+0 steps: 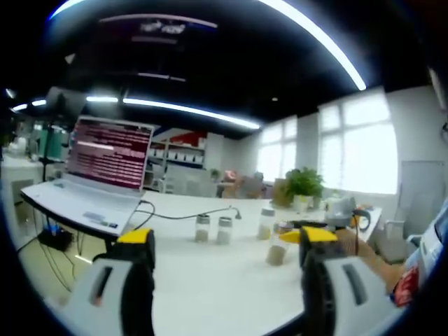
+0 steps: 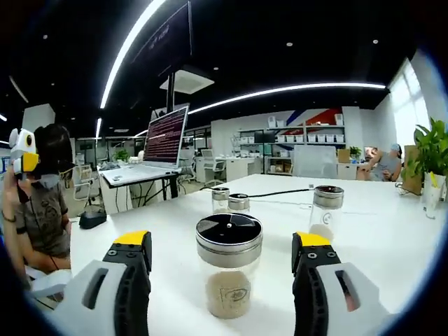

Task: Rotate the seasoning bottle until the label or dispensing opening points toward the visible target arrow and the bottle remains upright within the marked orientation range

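The step in hand looked like the approach before the grasp. In the right gripper view the right gripper (image 2: 224, 262) stood with its jaws wide apart on either side of the seasoning bottle (image 2: 228, 264), which stood upright on the white surface (image 2: 392, 238), close in front and centred between the yellow tips, with clear air on both sides. Nothing was held. The next move would likely call for easing forward, closing on the glass body below the metal collar, and twisting about the vertical without tipping it (no target arrow could be made out, so the turn's direction cannot be told).

That bottle was clear glass with a black disc lid, filled low with a pale, sandy powder, a small mark on its front. Behind it stood two shorter shakers (image 2: 230, 201) side by side and a taller jar (image 2: 325, 212) to the right, also pale at the bottom.

In the left gripper view the left gripper (image 1: 227, 245) hung open and empty, well back from the bottles, with a laptop (image 1: 98, 175) to the left.
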Available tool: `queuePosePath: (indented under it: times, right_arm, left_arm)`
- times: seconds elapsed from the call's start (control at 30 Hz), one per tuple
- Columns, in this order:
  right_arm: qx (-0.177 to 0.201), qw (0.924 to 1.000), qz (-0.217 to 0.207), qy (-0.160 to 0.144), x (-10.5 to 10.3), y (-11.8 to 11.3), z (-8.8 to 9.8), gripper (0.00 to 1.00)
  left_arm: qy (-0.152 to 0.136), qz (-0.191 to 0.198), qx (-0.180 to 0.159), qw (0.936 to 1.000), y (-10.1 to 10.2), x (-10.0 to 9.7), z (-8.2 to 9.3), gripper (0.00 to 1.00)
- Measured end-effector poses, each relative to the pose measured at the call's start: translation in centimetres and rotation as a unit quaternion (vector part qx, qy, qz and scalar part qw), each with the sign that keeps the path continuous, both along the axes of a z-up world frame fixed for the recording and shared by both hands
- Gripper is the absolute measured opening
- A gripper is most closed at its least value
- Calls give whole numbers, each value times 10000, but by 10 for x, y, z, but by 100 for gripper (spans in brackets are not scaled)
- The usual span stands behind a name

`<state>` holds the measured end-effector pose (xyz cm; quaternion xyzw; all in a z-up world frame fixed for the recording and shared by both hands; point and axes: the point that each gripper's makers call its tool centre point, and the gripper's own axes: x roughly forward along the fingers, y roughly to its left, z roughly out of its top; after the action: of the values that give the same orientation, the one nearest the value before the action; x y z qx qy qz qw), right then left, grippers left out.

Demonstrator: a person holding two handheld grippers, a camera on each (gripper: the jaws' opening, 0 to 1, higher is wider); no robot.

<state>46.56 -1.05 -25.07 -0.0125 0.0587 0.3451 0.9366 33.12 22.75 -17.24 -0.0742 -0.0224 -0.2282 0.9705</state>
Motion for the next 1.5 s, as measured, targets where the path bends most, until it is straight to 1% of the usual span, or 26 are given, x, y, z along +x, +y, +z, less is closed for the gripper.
queuePosePath:
  times: [0.07, 0.1, 0.13, 0.17, 0.2, 0.23, 0.3, 0.37, 0.43, 0.5, 0.53, 0.6, 0.67, 0.77, 0.8, 0.83, 0.87, 0.9, 0.93, 1.0, 1.07, 1.17, 1.27, 1.4, 1.47, 1.5]
  right_arm:
    - [406, 9982, 426, 99, -6, 3, 10, 89]
    - [560, 9963, 641, 104, -9, 4, 17, 93]
    - [581, 9950, 804, 76, -12, 4, 22, 100]
    - [549, 9941, 923, 119, -16, 3, 25, 100]
    - [425, 9939, 1014, 50, -16, 1, 28, 99]
    - [404, 9927, 1137, -5, -17, 1, 33, 99]
    - [702, 9874, 1418, 9, -18, 0, 45, 99]
    - [655, 9813, 1803, 126, -16, -3, 47, 99]
    - [495, 9768, 2083, 18, -15, -4, 50, 98]
    - [296, 9658, 2572, -99, -21, -1, 49, 92]
    - [257, 9619, 2723, -1, -23, 0, 46, 91]
    - [116, 9555, 2947, 53, -22, 1, 41, 91]
    - [-49, 9510, 3091, 65, -19, 1, 35, 91]
    - [-178, 9456, 3246, 77, -13, 1, 27, 88]
    - [-216, 9404, 3390, 141, -12, 1, 23, 80]
    - [-215, 9394, 3417, 160, -9, 1, 19, 73]
    - [-172, 9397, 3407, 235, -7, 1, 16, 70]
    - [-85, 9410, 3373, 279, -5, 2, 15, 72]
    - [-60, 9395, 3413, 275, -5, 3, 13, 74]
    - [-120, 9353, 3519, 348, -8, 5, 6, 71]
    - [-175, 9345, 3534, 385, -9, 7, 1, 68]
    - [-10, 9316, 3612, 406, -11, 11, 4, 68]
    - [-22, 9324, 3597, 363, -10, 14, 4, 64]
    - [42, 9335, 3565, 376, -8, 16, 4, 52]
    - [85, 9365, 3482, 412, -3, 15, 3, 42]
    - [106, 9359, 3487, 493, -3, 14, 0, 41]
  left_arm:
    - [6, 11, -10, 10000, 0, -1, 0, 90]
    - [-1, 10, -19, 10000, 1, -2, 1, 90]
    - [-15, 12, -27, 10000, 1, -3, 2, 90]
    - [-32, 19, -36, 10000, 2, -4, 3, 90]
    - [-44, 30, -47, 10000, 3, -4, 4, 90]
    - [-49, 44, -53, 10000, 3, -4, 4, 90]
    - [-42, 67, -61, 10000, 5, -4, 3, 89]
    - [-34, 79, -74, 9999, 5, -4, 3, 89]
    - [-31, 80, -66, 9999, 5, -4, 3, 89]
    - [-35, 67, -55, 10000, 5, -4, 4, 89]
    - [-108, 128, -62, 9998, 5, -5, 8, 89]
    - [-195, 118, -2, 9997, 3, -8, 12, 89]
    - [-226, 34, 14, 9997, -1, -11, 13, 89]
    - [-226, 44, 56, 9997, -2, -11, 12, 89]
    - [-226, 57, 75, 9997, -3, -11, 12, 89]
    - [-223, 65, 94, 9997, -3, -11, 11, 89]
    - [-220, 63, 102, 9997, -3, -11, 11, 89]
    - [-217, 52, 98, 9997, -3, -11, 11, 89]
    - [-219, 43, 85, 9997, -3, -11, 11, 89]
    - [-227, 37, 72, 9997, -2, -10, 12, 89]
    - [-215, 41, 79, 9997, -4, -10, 10, 89]
    - [-197, 15, 76, 9998, -6, -9, 8, 89]
    - [-182, -9, 83, 9998, -8, -8, 7, 89]
    - [-164, -60, 93, 9998, -11, -8, 6, 89]
    - [-161, -76, 90, 9998, -11, -7, 6, 89]
    - [-156, -73, 94, 9998, -11, -6, 6, 89]
